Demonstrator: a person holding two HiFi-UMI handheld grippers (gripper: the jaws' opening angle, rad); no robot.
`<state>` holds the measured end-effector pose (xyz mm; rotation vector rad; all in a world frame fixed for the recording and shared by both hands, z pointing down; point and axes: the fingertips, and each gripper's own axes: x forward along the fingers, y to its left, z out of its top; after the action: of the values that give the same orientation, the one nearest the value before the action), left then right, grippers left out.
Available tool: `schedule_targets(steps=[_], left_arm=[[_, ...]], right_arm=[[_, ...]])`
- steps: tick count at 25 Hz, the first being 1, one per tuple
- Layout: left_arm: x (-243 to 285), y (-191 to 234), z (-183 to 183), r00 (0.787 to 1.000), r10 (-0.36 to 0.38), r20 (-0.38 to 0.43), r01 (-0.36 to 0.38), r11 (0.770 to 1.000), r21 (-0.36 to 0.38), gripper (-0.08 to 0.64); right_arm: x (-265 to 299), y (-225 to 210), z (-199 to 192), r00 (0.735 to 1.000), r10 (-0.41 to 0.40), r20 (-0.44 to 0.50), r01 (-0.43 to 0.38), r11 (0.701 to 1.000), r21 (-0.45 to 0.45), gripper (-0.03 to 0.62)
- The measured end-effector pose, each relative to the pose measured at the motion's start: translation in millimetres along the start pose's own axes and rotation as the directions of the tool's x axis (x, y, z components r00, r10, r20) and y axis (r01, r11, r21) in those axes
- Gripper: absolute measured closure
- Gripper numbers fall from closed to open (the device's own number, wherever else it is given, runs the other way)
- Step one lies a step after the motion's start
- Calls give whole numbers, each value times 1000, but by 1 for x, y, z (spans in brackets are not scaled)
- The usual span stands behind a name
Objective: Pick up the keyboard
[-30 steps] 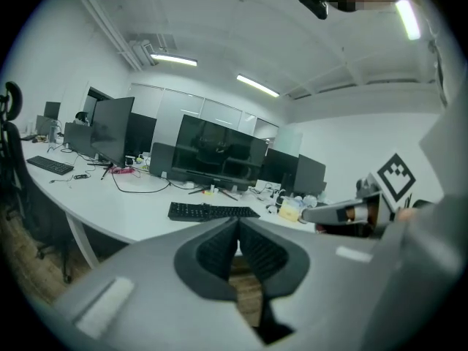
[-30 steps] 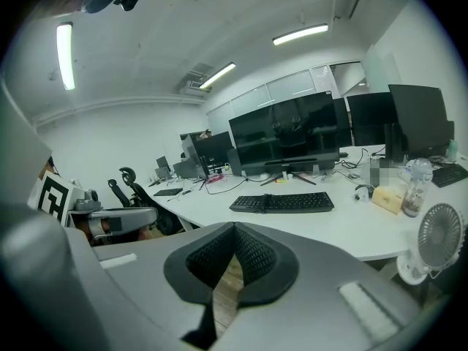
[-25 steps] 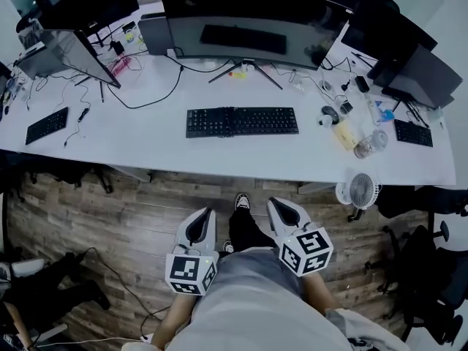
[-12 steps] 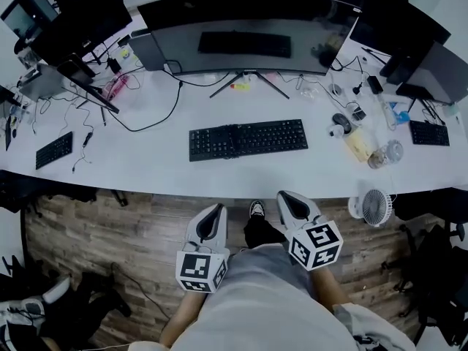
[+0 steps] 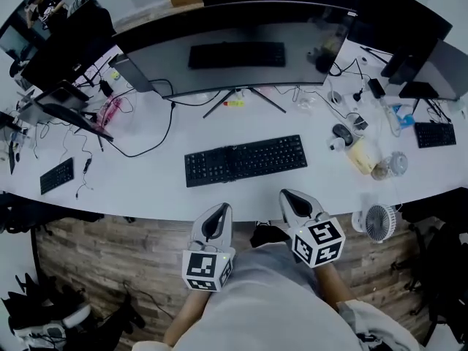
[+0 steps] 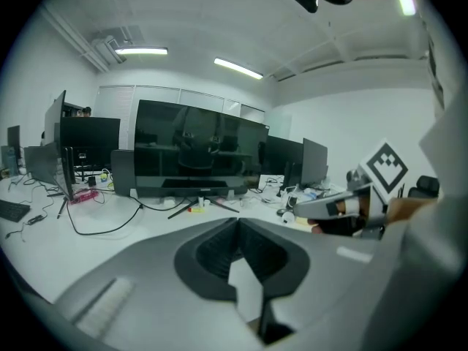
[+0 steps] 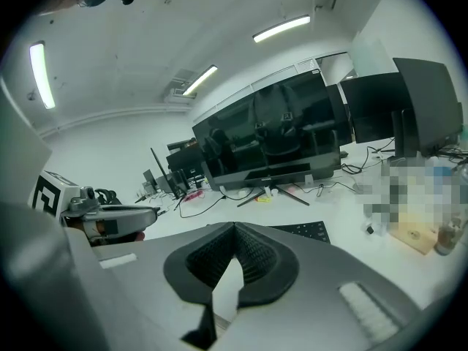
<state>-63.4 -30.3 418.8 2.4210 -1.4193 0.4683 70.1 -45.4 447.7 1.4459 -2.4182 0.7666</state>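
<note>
Black keyboard [image 5: 245,161] lies near the worktop's [image 5: 139,185] front edge; left hand-held gripper [image 5: 218,210] and right hand-held gripper [image 5: 292,196], both closed and empty, hover before it, likely lined up to flank it.

1. three keyboards on the white desk [image 5: 146,189]: middle keyboard [image 5: 245,161], far-left keyboard [image 5: 56,175], right-edge keyboard [image 5: 435,134].
2. one wide curved monitor [image 5: 300,61] at the far side; other dark screens to the left and right, perhaps four, hard to tell apart.
3. one small white fan [image 5: 378,221], near right.
4. one mouse [image 5: 341,131], right of the middle keyboard.
5. two grippers: left gripper [image 5: 221,208], right gripper [image 5: 287,195].
</note>
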Motion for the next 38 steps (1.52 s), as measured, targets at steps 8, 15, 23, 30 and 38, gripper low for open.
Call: schedule_targets(steps=[8, 15, 23, 30, 38], left_arm=[[46, 2, 18, 1000, -13, 20, 13, 1000, 17, 560], [68, -7, 18, 998, -41, 43, 44, 996, -77, 560], [79, -9, 4, 998, -52, 35, 59, 966, -252, 560], [92, -1, -2, 998, -46, 39, 58, 920, -387, 560], [105, 11, -20, 998, -43, 40, 59, 764, -643, 560]], right_arm=[[27, -27, 19, 1000, 14, -13, -14, 999, -34, 601], [38, -39, 25, 999, 24, -48, -28, 996, -85, 601], [45, -35, 29, 996, 60, -70, -69, 988, -141, 601], [51, -34, 27, 993, 82, -89, -95, 983, -160, 601], [70, -34, 20, 986, 101, -131, -122, 979, -165, 601]])
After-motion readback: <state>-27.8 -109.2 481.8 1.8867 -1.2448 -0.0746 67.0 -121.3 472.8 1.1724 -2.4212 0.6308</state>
